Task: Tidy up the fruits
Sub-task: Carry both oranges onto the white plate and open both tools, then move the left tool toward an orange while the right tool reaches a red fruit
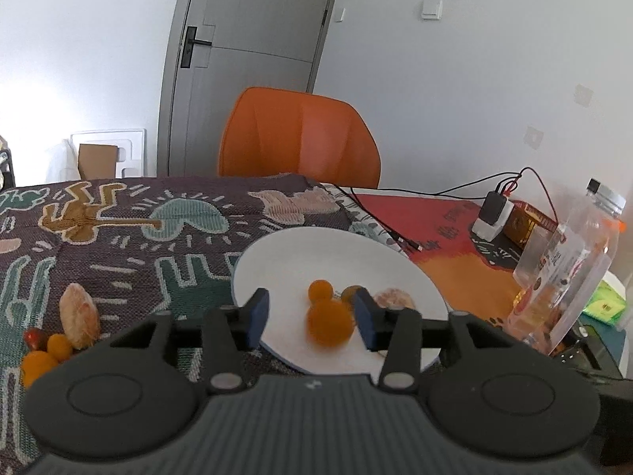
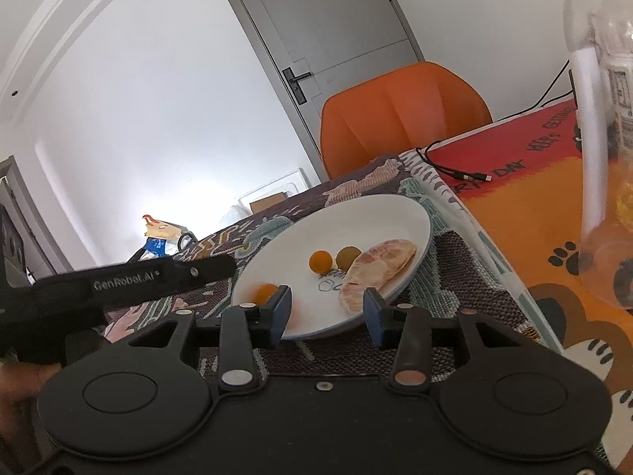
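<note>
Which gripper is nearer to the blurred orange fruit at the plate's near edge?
Left. The fruit lies between the left gripper's open fingers; the right gripper hangs beside it, over the plate edge.

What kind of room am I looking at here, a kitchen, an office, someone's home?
Most likely a room in someone's home, perhaps a dining area. A table under a patterned woven cloth carries a white plate of small fruit, an orange chair is drawn up to it, and a grey interior door stands behind.

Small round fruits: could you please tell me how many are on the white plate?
3: an orange one mid-plate, a darker one beside it, a blurred orange one near the left edge. The peeled segment could hide more.
</note>
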`<move>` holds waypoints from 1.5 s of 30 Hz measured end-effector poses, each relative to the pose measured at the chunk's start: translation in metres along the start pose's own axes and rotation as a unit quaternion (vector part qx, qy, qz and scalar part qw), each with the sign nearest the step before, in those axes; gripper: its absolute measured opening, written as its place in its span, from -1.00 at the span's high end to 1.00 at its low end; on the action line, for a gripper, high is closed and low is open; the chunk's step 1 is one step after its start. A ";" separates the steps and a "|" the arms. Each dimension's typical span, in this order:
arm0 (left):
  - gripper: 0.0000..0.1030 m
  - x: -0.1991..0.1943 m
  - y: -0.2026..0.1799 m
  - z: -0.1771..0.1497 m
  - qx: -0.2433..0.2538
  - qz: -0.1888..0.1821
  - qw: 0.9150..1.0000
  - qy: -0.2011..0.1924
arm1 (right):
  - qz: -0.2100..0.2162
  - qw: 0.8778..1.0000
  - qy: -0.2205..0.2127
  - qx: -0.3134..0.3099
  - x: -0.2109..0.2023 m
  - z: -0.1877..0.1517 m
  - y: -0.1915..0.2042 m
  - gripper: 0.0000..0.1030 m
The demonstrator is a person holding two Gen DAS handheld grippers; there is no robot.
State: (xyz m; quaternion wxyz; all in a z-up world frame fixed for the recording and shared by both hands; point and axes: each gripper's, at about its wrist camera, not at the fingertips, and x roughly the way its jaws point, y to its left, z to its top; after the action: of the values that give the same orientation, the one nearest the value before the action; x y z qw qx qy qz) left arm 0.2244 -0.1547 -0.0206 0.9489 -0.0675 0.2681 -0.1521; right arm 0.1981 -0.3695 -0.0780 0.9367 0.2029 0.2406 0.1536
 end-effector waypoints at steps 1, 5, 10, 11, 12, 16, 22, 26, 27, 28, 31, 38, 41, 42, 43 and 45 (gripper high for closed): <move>-0.05 -0.002 0.002 0.000 -0.002 0.005 1.000 0.000 | 0.000 1.000 0.000 0.000 0.000 0.000 0.000 0.17; -0.27 -0.014 0.016 -0.002 -0.003 0.030 1.000 -0.008 | 0.004 1.000 0.002 0.002 0.003 -0.001 0.002 0.09; -0.53 -0.034 0.041 -0.007 -0.012 0.060 0.998 -0.016 | 0.011 1.000 0.004 -0.005 0.007 -0.003 0.012 0.04; -0.57 -0.038 0.046 -0.008 -0.014 0.067 0.997 -0.017 | 0.011 1.000 0.004 -0.006 0.008 -0.003 0.014 0.02; -0.61 -0.042 0.052 -0.009 -0.017 0.073 0.997 -0.018 | 0.012 1.000 0.005 -0.006 0.009 -0.003 0.017 -0.03; -0.71 -0.060 0.071 -0.012 -0.031 0.096 0.995 -0.023 | 0.017 1.000 0.004 -0.012 0.012 -0.004 0.027 -0.17; -0.78 -0.081 0.096 -0.016 -0.048 0.127 0.990 -0.028 | 0.026 0.999 0.010 -0.026 0.018 -0.006 0.044 -0.37; -0.80 -0.093 0.110 -0.018 -0.057 0.137 0.988 -0.034 | 0.029 0.999 0.014 -0.034 0.021 -0.008 0.055 -0.52; -0.82 -0.097 0.113 -0.019 -0.058 0.140 0.988 -0.036 | 0.030 0.999 0.014 -0.036 0.021 -0.009 0.057 -0.60; -0.82 -0.100 0.117 -0.020 -0.060 0.143 0.987 -0.037 | 0.031 0.999 0.014 -0.039 0.022 -0.009 0.060 -0.66; -0.86 -0.107 0.125 -0.023 -0.066 0.150 0.986 -0.040 | 0.032 0.998 0.005 -0.049 0.020 -0.011 0.071 -0.96; -0.87 -0.126 0.144 -0.034 -0.081 0.154 0.983 -0.054 | 0.047 0.996 0.014 -0.076 0.023 -0.018 0.095 -1.00; -0.87 -0.132 0.152 -0.039 -0.087 0.155 0.983 -0.051 | 0.056 0.994 0.019 -0.091 0.026 -0.022 0.106 -1.00; -0.86 -0.133 0.154 -0.040 -0.087 0.156 0.983 -0.051 | 0.058 0.994 0.022 -0.094 0.028 -0.023 0.110 -1.00; -0.86 -0.135 0.156 -0.042 -0.088 0.157 0.982 -0.052 | 0.062 0.993 0.025 -0.097 0.029 -0.024 0.113 -1.00; -0.85 -0.137 0.161 -0.044 -0.091 0.158 0.982 -0.052 | 0.068 0.992 0.030 -0.101 0.033 -0.027 0.120 -0.99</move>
State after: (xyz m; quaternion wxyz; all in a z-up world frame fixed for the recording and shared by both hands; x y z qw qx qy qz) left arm 0.1307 0.0401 -0.0252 0.9634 -0.1187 0.2387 0.0283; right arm 0.1893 -0.2441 -0.0578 0.9321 0.1182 0.2371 0.2470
